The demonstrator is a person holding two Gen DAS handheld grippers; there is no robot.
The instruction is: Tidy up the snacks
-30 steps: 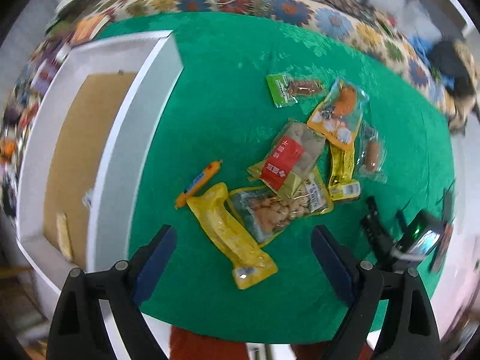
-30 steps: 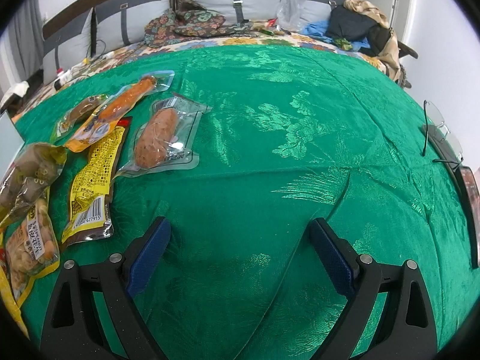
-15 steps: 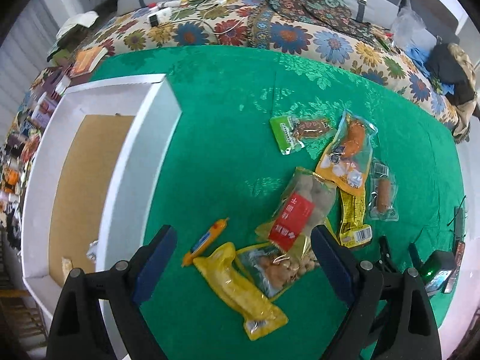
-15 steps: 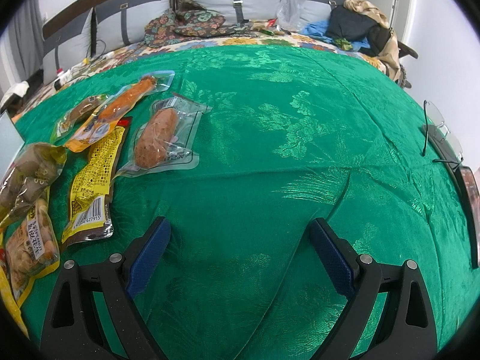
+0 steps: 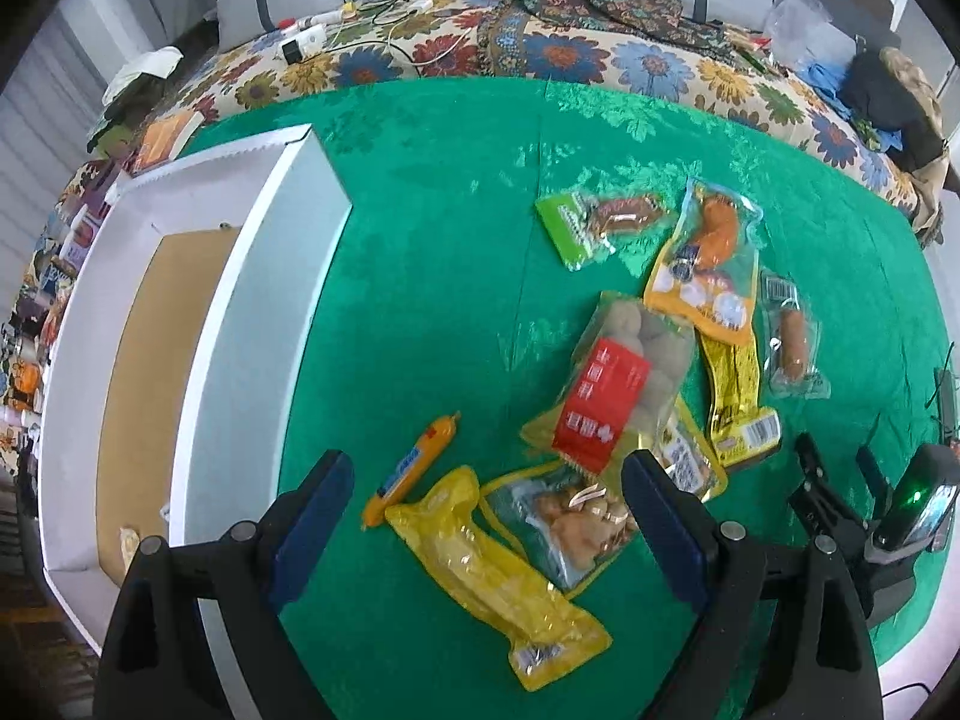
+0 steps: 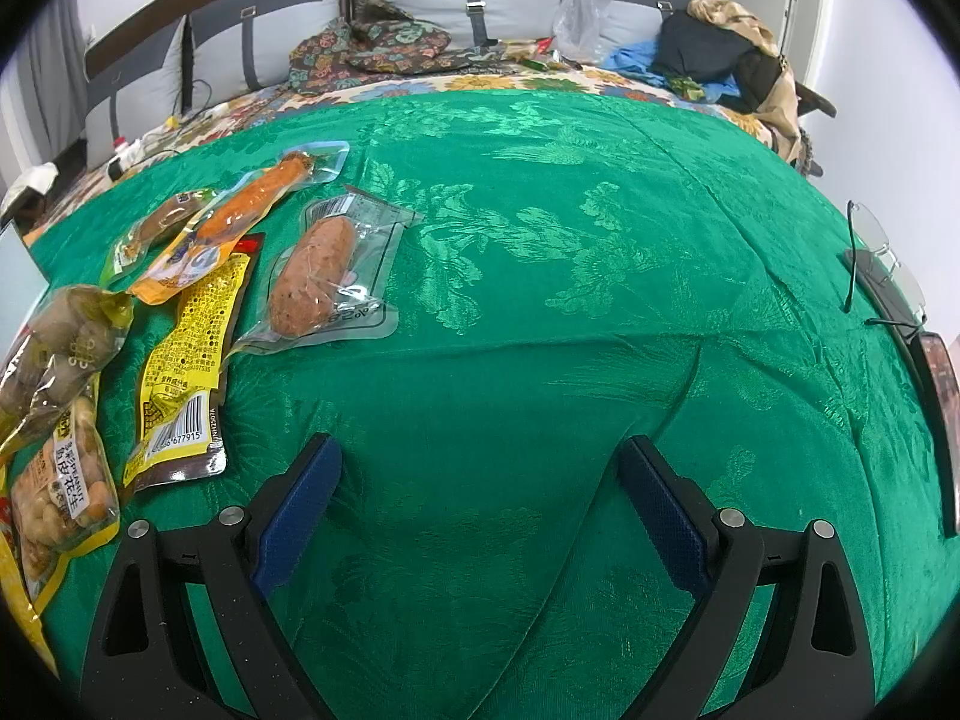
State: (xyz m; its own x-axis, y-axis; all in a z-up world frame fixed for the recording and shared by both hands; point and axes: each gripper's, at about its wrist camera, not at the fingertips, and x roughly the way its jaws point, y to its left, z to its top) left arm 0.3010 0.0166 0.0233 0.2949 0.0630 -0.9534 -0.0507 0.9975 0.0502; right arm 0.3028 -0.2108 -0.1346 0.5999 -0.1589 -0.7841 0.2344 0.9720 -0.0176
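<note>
Several snack packs lie on a green cloth. In the left wrist view: an orange sausage stick, a long yellow pack, a peanut pack, a red-labelled pack, a green pack and an orange pack. A white box with a brown floor stands at the left. My left gripper is open and empty, above the yellow and peanut packs. My right gripper is open and empty over bare cloth, right of a yellow barcode pack and a clear sausage pack.
The right gripper's body shows at the lower right of the left wrist view. Eyeglasses and a dark flat object lie at the cloth's right edge. A floral bedspread, pillows and clothes lie beyond the cloth.
The left gripper has pulled back and tilted up, so the snacks and box sit lower in its view and more of the bed shows. The right gripper has not moved.
</note>
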